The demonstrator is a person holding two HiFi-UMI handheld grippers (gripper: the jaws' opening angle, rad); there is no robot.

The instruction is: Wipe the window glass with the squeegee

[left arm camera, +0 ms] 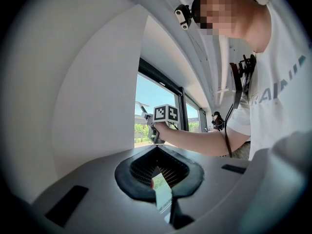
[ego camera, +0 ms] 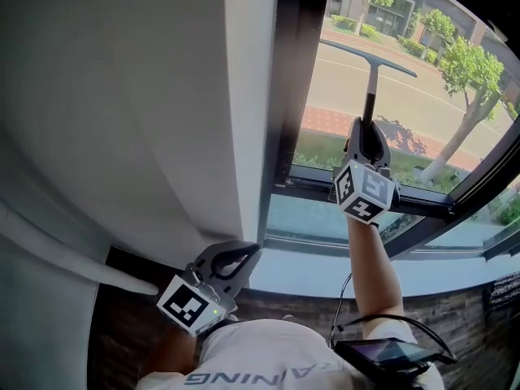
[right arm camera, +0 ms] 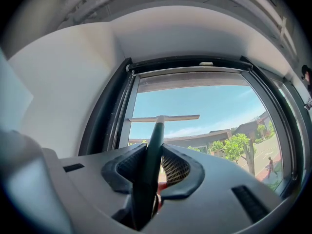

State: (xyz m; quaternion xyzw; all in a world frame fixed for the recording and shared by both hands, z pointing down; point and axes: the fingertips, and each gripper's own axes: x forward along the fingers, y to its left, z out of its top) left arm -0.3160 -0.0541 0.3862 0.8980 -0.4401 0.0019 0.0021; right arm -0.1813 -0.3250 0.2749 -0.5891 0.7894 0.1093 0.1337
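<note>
1. The right gripper has its jaws closed on the dark, slim handle of the T-shaped squeegee. In the right gripper view the handle runs up between the black ribbed pads, which press it from both sides.
2. The squeegee stands nearly upright before the window glass. Its long, thin pale blade lies crosswise at the top, high on the pane. I cannot tell whether the blade touches the glass.
3. The right gripper's white cube with black square markers sits below the jaws, over the bare forearm that reaches up to it.
4. The glass is clear and smooth, set in a dark metal frame. Trees, a road and buildings show through it.
5. The left gripper hangs low, well apart from the squeegee, beside the matt white wall pillar and above the pale sill. Its grey jaws are drawn together at the tips with nothing between them.
</note>
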